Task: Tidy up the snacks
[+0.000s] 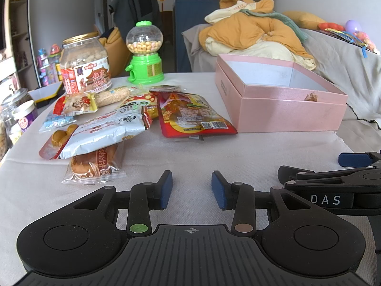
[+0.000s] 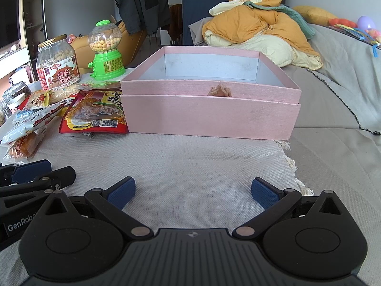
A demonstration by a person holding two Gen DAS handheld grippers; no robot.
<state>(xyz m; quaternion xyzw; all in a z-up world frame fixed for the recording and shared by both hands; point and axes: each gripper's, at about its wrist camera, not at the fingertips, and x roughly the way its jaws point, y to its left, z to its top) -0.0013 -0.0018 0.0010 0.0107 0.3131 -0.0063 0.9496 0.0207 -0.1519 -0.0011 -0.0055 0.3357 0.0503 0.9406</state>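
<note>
I see one pink box [image 2: 209,116] at the table's [image 2: 190,166] right edge; my left gripper [image 1: 192,187] and right gripper [image 2: 193,191] are spread, empty. Only the left view shows both jars: peanut jar [image 1: 85,64], small jar [image 1: 16,112].

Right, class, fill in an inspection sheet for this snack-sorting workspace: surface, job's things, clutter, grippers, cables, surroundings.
Surface: white cloth on the table, fringed right edge.
Job's things: open pink box, looks empty; red snack packet touching its left side; white packet on the pile.
Clutter: peanut jar, green candy dispenser, upright behind the snacks.
Grippers: left gripper and right gripper, jaws open, holding nothing.
Cables: black cord on the grey sofa cover.
Surroundings: orange blanket heaped on the sofa.
</note>
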